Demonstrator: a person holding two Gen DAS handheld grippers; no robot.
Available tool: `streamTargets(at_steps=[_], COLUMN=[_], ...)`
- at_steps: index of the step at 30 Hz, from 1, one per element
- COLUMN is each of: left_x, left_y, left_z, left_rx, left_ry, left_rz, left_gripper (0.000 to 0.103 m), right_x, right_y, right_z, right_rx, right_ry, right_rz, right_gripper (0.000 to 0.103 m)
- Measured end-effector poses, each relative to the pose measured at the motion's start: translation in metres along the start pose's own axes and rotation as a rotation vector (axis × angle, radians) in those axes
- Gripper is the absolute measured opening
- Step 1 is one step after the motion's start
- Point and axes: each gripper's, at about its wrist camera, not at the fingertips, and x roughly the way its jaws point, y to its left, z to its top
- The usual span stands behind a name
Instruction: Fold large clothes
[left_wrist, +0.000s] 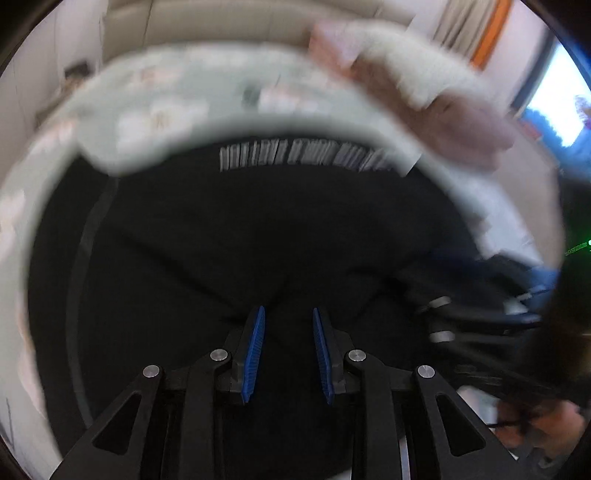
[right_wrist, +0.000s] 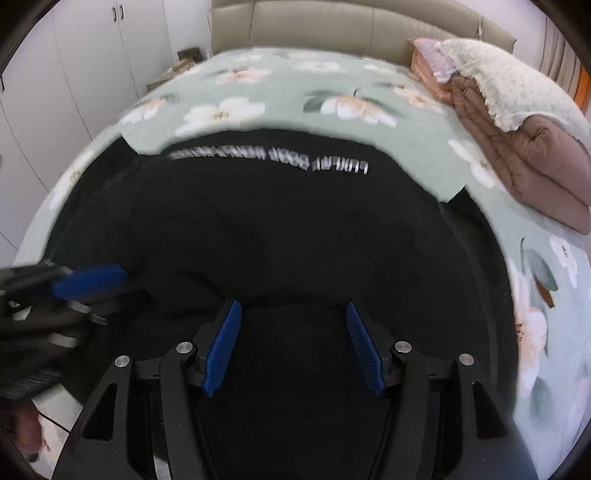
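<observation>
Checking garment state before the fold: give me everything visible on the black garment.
The black garment lies spread mostly flat on the floral green bedsheet, with soft creases across the middle. It looks like matte knit fabric. A line of white printed lettering runs across its far part, upside down to the cameras and too blurred to read. Its near edge is under the open right gripper. The left gripper, also open, hovers over it; contact is unclear.
</observation>
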Motion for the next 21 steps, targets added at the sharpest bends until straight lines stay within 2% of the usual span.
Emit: streamTargets(at_steps=[2, 5, 8, 10, 11, 13, 14, 15, 16, 18, 19, 21], left_x=[0.021, 0.025, 0.012, -0.009, -0.018, -0.028, -0.028, -0.026, -0.014, 0.020, 0.040, 0.056], left_y=[0.007, 0.008, 0.017, 0.020, 0.021, 0.022, 0.024, 0.025, 0.030, 0.039, 0.051, 0.075], left_z=[0.002, 0.014, 0.020, 0.028, 0.036, 0.053, 0.064, 0.071, 0.080, 0.091, 0.092, 0.089], left_rx=[-0.031, -0.040, -0.067, -0.078, -0.083, -0.094, -0.097, -0.101, -0.111, -0.143, -0.189, -0.275], left_ry=[0.043, 0.067, 0.066, 0.036, 0.001, -0.043, -0.070, -0.081, -0.069, 0.024, 0.076, 0.055], left_rz=[-0.003, -0.001, -0.078, -0.097, -0.061, -0.006, -0.003, -0.001, 0.020, 0.040, 0.018, -0.067], left_gripper=[0.028, 0.028, 0.028, 0.028, 0.029, 0.039, 0.052, 0.061, 0.062, 0.062, 0.063, 0.066], right_x=[0.016, 0.021, 0.012, -0.005, -0.016, -0.021, -0.015, -0.006, 0.009, 0.057, 0.070, 0.084], right_y=[0.003, 0.001, -0.007, -0.012, -0.015, -0.022, -0.028, -0.032, -0.033, -0.036, -0.040, -0.047], right_z=[-0.003, -0.003, 0.003, 0.014, 0.025, 0.042, 0.056, 0.064, 0.072, 0.079, 0.079, 0.076], right_rx=[-0.027, -0.042, -0.019, -0.037, -0.045, -0.021, 0.007, 0.022, 0.028, 0.026, 0.036, 0.073], right_ry=[0.042, 0.043, 0.065, 0.014, -0.051, -0.107, -0.113, -0.103, -0.072, 0.065, 0.094, 0.086], right_rz=[-0.002, 0.020, 0.083, 0.102, 0.076, 0.047, 0.052, 0.054, 0.052, 0.067, 0.085, 0.124], right_gripper=[0.064, 0.067, 0.067, 0.067, 0.067, 0.067, 0.067, 0.067, 0.067, 0.067, 0.068, 0.069])
